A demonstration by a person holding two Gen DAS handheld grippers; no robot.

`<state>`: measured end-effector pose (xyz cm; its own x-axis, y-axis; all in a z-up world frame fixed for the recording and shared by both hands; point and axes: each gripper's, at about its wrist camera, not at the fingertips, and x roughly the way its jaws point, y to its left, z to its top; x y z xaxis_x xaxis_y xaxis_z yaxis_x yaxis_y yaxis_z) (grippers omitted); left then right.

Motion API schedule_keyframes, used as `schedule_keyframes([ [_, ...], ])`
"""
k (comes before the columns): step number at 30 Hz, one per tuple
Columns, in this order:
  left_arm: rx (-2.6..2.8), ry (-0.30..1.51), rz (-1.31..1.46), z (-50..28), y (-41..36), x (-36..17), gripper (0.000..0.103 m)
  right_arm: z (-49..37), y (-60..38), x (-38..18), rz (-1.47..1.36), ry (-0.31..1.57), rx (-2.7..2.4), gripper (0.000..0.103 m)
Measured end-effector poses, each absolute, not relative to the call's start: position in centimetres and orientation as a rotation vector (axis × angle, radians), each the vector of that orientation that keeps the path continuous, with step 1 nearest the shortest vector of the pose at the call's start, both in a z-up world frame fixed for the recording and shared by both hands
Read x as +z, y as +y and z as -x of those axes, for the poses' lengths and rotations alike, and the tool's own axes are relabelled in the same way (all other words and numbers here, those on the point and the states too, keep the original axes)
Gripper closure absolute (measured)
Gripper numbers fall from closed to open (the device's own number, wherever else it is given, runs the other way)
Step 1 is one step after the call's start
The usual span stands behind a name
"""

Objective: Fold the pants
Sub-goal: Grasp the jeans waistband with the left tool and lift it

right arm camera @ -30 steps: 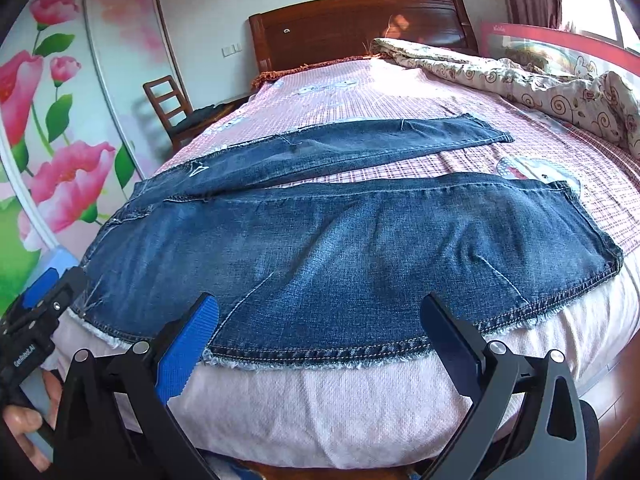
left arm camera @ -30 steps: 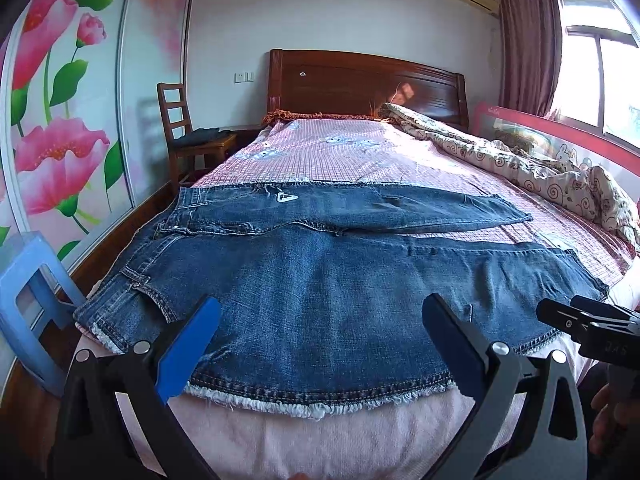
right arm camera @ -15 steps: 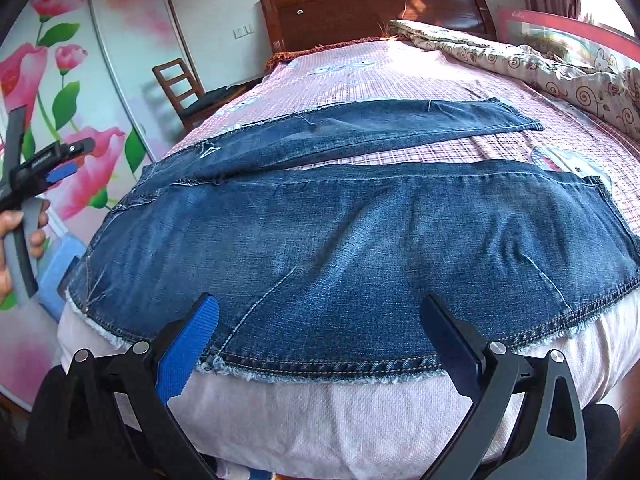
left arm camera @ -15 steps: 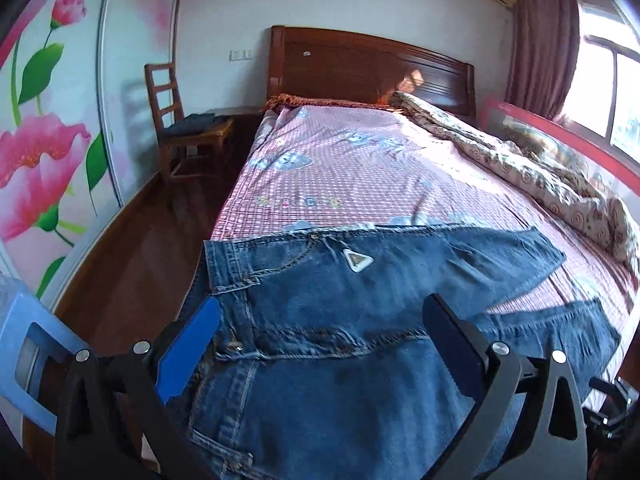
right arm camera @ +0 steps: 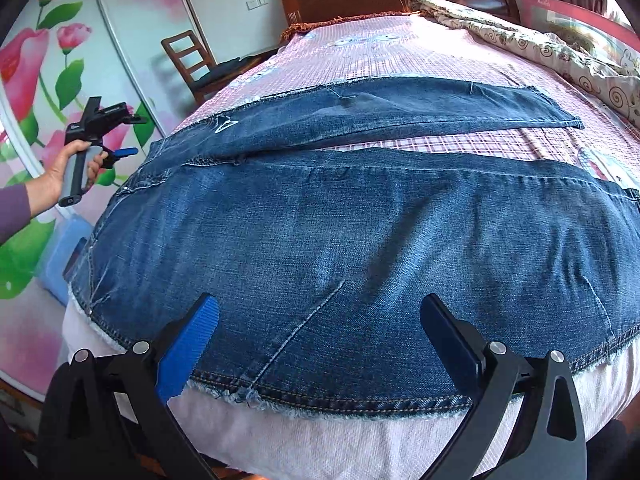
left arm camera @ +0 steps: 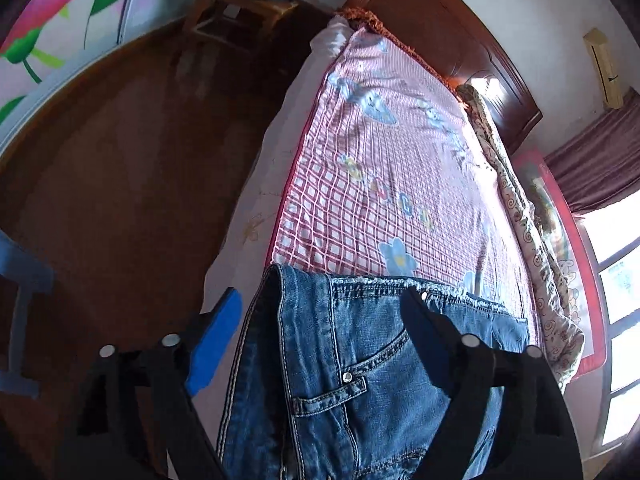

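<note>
Denim pants (right arm camera: 340, 240) unmoved on bed (left arm camera: 380, 168) | left gripper (left arm camera: 320, 332) swung to waistband, jaws narrowing, touching nothing | right gripper (right arm camera: 320, 336) wide apart, empty.

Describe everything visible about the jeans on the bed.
The jeans are faded blue denim with frayed hems, lying flat across the bed, legs parted, near hem at the mattress edge. The waistband end with riveted pocket sits by the bed's side edge. Both grippers are over them, jaws open, gripping nothing.

No legible text anywhere.
</note>
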<state>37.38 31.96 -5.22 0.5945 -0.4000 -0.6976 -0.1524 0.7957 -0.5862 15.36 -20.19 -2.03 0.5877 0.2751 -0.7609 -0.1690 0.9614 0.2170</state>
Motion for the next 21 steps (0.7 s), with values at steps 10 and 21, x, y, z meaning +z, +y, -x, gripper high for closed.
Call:
schedule_keyframes([
  [10, -0.132, 0.990, 0.629, -39.8, 30.9, -7.2, 0.051, -16.5, -19.2, -2.5, -0.143, 0.938, 0.291, 0.003],
  [21, -0.122, 0.855, 0.531, -37.6, 30.0, -4.3, 0.095, -16.5, -20.2, -2.6, -0.177, 0.944, 0.291, 0.003],
])
